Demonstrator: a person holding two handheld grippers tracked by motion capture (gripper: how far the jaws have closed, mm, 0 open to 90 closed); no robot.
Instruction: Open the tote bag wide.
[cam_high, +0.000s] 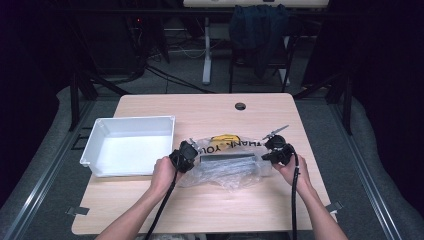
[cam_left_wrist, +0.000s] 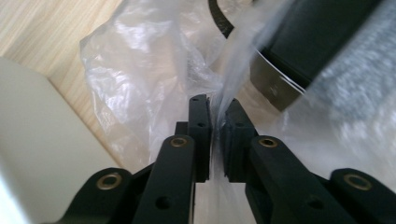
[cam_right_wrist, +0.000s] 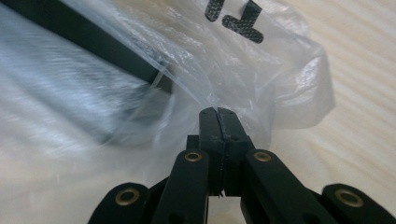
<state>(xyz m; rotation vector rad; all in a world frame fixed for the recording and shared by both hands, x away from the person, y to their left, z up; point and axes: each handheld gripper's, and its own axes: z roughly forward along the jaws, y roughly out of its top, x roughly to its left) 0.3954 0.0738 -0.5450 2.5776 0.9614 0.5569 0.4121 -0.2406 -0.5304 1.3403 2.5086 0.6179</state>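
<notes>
Bag: clear plastic bag (cam_high: 227, 167) w/ black print, lying on the table (cam_high: 210, 107) at its near-centre, just right of the white bin; stretched between both tools
Bag contents: long dark box (cam_high: 226, 161) lying flat inside, seen thru the film; something yellow (cam_high: 224, 137) at the far side of the bag
Left tool: left tool (cam_high: 187, 152) at the bag's left end, held in the person's left hand (cam_high: 163, 172); in the left gripper view (cam_left_wrist: 215, 119) jaws nearly together, only a thin slit between them, a taut fold of the bag's film pinched in that slit
Right tool: right tool (cam_high: 276, 150) at the bag's right end, held in the right hand (cam_high: 292, 172); in the right gripper view (cam_right_wrist: 218, 114) jaws pressed together on the bag's film, crumpled plastic bulging past the tips
Box vs tools: in the left gripper view the box's corner (cam_left_wrist: 280, 88) sits beyond the jaw tips, apart from them; in the right gripper view its dark edge (cam_right_wrist: 93, 42) runs up-left, also clear of the tips
Bin: white bin (cam_high: 100, 131) on the table's left part, open side up, near the left tool but not touching the bag as far as can be told
Cables: black cable (cam_high: 160, 215) trails from each tool back along the forearms to the near table edge
Background: chair w/ dark cloth (cam_high: 260, 25) over it, beyond the table's far edge
</notes>
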